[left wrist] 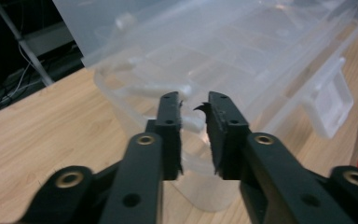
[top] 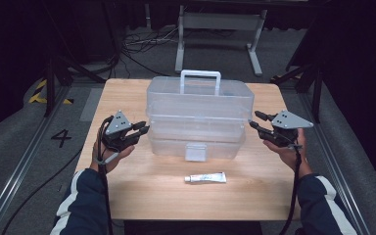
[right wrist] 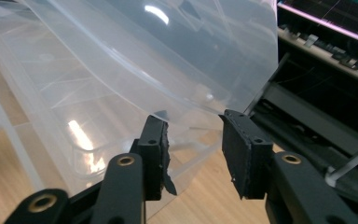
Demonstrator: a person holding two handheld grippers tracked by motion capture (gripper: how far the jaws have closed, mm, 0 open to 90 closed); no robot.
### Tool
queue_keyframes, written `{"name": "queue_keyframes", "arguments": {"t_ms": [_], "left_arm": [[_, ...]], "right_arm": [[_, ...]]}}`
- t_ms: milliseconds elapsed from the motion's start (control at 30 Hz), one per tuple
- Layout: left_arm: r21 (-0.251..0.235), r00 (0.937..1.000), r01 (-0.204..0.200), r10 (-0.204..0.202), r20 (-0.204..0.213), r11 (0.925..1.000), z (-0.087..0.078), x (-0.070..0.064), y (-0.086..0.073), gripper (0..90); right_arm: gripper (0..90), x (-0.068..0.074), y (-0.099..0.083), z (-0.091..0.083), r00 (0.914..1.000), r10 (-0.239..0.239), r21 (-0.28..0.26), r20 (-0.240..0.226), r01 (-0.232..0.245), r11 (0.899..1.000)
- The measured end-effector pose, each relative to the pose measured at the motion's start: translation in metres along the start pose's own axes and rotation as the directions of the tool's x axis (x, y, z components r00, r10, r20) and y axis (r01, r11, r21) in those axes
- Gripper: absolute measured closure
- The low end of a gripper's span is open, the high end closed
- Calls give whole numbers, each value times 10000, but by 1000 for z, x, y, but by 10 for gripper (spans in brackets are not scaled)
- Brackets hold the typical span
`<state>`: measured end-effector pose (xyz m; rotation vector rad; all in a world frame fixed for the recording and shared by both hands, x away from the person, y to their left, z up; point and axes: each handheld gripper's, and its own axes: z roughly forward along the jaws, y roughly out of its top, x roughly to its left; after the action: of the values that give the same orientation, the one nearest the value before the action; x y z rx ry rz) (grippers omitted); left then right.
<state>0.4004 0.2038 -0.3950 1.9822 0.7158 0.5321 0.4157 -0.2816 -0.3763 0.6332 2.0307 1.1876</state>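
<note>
High view showed you with both hands set at the ends of the clear plastic storage box with the white carry handle (top: 199, 112), which stood mid-surface on the light wooden surface (top: 142, 196). Your left gripper (top: 143, 128) sat at the box's nine o'clock end, your right gripper (top: 255, 120) at its three o'clock end, each just beside the wall.

In the left gripper view your left gripper's jaws stood slightly parted, a narrow gap between them, with a small white nub on the box's end wall lying in that gap; I could not tell whether the pads touched it. In the right gripper view your right gripper (right wrist: 193, 140) was spread wider, its jaws straddling the edge of the box's rim without pinching it.

As a judgement, you were at the very start: both grippers lined up, nothing gripped, the lid down and the front latch apparently fastened. Seizing, lifting or opening all remained. The small white tube with blue print (top: 205, 177) lay untouched at six o'clock of the box, well apart from both grippers.

The box's long axis ran nine to three o'clock; its latch faced six o'clock, toward you, and its handle stood upright along that same axis. The tube lay parallel, cap toward nine o'clock.
</note>
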Motion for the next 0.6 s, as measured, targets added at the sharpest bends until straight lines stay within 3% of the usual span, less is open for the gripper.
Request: {"name": "queue_keyframes", "arguments": {"t_ms": [200,367,533,600], "left_arm": [[49,9992,-127,125,392,9999,-2,-4,-4,595],[462,9990,-260,243,382,9986,2,-7,-9,503],[553,9979,311,-341,545,9980,5,-2,-19,359],[769,9972,302,-354,663,9966,9,-2,-24,271]], "right_arm": [[680,4,4,-1,9986,-269,-413,454,287,9987],[715,6,6,1,9961,-260,-727,845,321,9968],[743,7,8,3,9932,-219,-975,1147,331,9947],[745,7,8,3,9929,-203,-1043,1176,327,9940]]}}
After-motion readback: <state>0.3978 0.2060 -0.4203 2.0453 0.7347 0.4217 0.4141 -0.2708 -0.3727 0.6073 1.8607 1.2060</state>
